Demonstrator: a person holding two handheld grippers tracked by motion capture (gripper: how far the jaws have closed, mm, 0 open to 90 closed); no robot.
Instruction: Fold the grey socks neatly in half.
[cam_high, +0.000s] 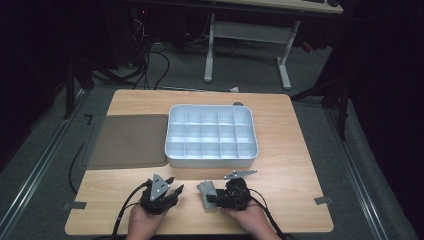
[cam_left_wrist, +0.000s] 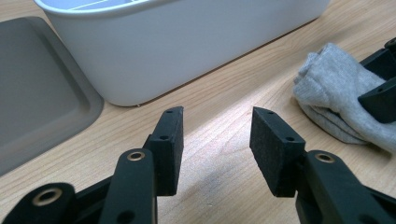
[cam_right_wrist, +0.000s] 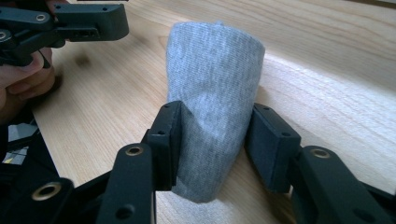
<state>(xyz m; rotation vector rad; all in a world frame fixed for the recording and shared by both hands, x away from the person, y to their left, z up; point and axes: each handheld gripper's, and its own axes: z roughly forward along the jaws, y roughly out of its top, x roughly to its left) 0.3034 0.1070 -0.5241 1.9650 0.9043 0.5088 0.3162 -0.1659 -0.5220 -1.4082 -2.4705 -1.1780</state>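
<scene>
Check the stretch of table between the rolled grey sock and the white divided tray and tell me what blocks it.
Nothing visible does. The rolled grey sock sits between the right gripper jaws on bare wood, and the table up to the white divided tray is open; a small metal bracket lies off to the side.

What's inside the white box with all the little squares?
The box looks empty: its compartments show bare white bottoms in the high view. The cells along the near wall are partly hidden by it. The grey sock is outside, on the table.
</scene>
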